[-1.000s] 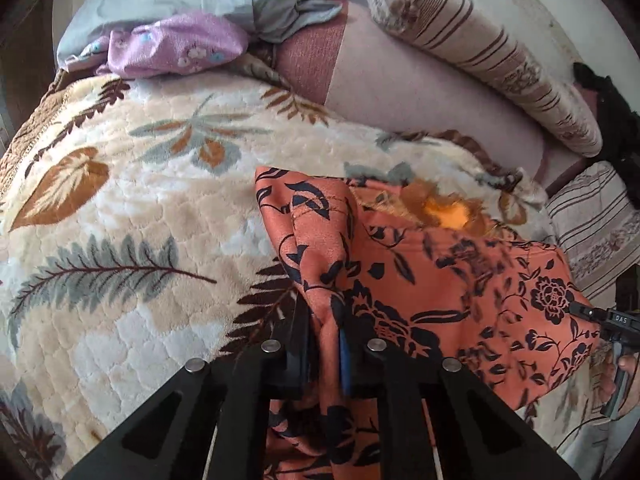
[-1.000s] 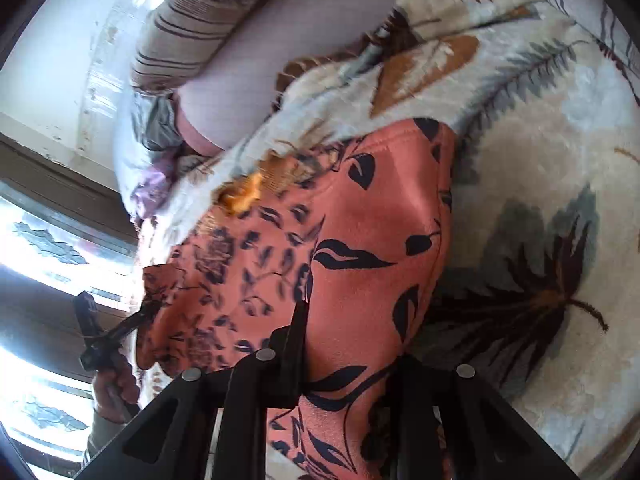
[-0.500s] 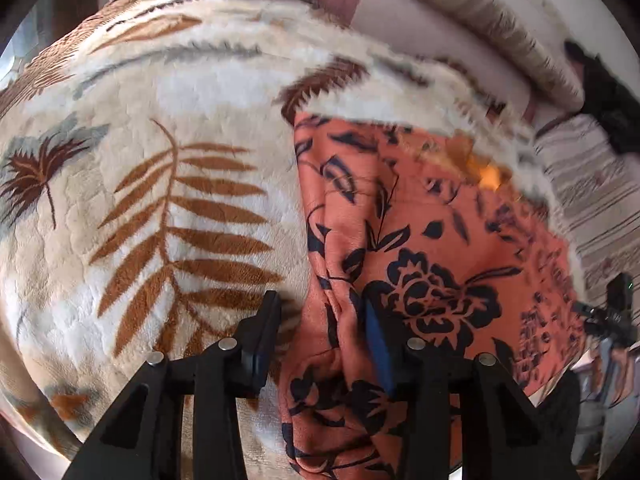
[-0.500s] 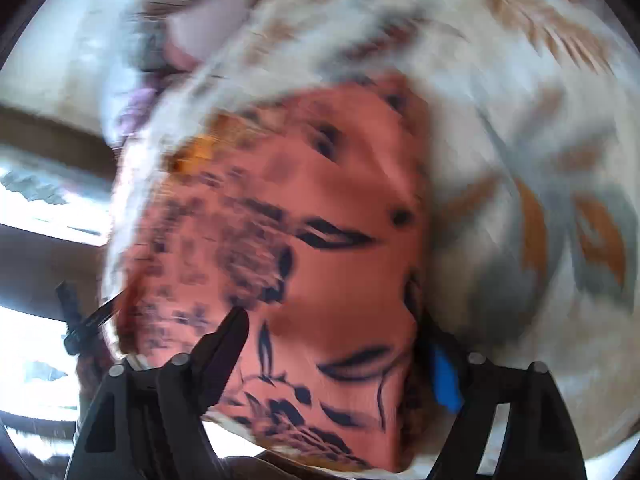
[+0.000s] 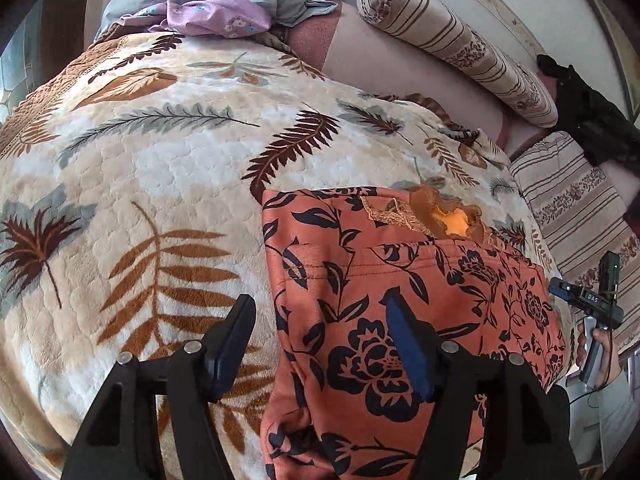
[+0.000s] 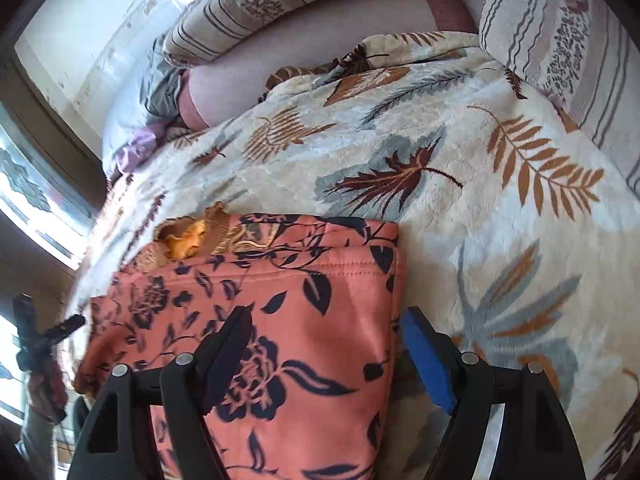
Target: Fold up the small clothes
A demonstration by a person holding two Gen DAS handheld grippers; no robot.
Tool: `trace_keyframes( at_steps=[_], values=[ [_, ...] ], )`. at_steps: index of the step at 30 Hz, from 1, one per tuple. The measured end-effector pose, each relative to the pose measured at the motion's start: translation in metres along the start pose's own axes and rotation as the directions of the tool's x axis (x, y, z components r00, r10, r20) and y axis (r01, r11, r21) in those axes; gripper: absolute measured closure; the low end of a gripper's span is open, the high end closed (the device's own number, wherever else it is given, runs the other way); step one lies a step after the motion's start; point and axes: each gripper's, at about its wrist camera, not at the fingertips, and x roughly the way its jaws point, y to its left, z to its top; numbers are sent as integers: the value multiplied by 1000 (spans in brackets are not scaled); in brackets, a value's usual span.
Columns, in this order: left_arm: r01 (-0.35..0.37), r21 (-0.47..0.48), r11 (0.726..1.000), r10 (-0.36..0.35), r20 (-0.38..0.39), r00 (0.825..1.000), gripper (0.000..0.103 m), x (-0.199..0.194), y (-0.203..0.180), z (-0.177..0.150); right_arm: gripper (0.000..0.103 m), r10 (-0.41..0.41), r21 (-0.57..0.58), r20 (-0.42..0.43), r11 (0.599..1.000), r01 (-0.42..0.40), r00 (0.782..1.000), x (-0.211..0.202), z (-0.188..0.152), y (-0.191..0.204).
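We see the big leafy blanket (image 5: 132, 208) with our orange flowery cloth (image 5: 400, 288) lying folded flat on it, near the edge. Our left gripper (image 5: 320, 344) is opening over its left side, holding nothing. Our right gripper (image 6: 326, 354) stands wide over its right side (empty too). We should grab both near corners evenly
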Motion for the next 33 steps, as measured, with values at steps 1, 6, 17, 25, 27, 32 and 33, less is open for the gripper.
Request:
trace_keyframes(
  at_steps=[1, 6, 17, 25, 27, 32, 33],
  values=[
    [4, -6, 1000, -4, -4, 1000, 34, 3, 1, 1, 23, 2, 9, -10, 1000, -2, 1000, 6, 1, -6],
    [28, 5, 1000, -28, -8, 1000, 35, 6, 3, 6, 24, 79, 126, -10, 989, -77, 997, 17, -1, -25],
    [-25, 56, 998, 27, -45, 999, 81, 31, -3, 21, 43, 83, 161, -27, 984, -77, 996, 18, 0, -30],
    [-29, 47, 998, 32, -47, 998, 83, 29, -4, 20, 42, 83, 178, -10, 981, -80, 996, 17, 2, -34],
    [-46, 59, 997, 48, -49, 998, 88, 30, -6, 21, 57, 45, 138, -18, 990, -42, 999, 17, 2, -28],
    [-84, 115, 990, 82, 29, 996, 96, 11, -21, 24, 97, -86, 23, 28, 996, 85, 996, -4, 3, -4],
    [-85, 122, 989, 79, 51, 996, 96, 4, -24, 27, 97, -101, -2, 43, 995, 101, 994, -11, 5, 2]
  ],
)
